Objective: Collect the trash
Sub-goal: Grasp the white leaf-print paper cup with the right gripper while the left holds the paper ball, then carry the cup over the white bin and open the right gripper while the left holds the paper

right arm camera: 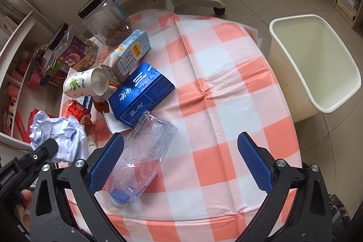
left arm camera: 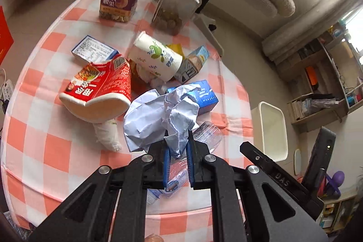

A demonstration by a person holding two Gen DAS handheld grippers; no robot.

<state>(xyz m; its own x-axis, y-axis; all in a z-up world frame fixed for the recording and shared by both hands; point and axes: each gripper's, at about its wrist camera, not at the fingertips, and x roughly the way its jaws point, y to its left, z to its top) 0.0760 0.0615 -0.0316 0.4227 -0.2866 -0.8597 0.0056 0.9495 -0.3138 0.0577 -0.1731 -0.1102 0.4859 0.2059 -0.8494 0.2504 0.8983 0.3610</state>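
Left gripper [left arm camera: 178, 151] clamps crumpled paper [left arm camera: 158, 115]; right gripper [right arm camera: 181, 162] spread wide. Carry paper high toward bin [right arm camera: 317, 65] at 2 o'clock.

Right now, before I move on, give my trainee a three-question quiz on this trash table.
1. True or false: the left gripper is shut on the crumpled paper.
2. What lies beside the right gripper's left finger? A) clear plastic bottle B) paper cup C) blue box
3. Fill in: the white bin stands on the ____ beside the table.

Key: 1 true; 2 A; 3 floor.
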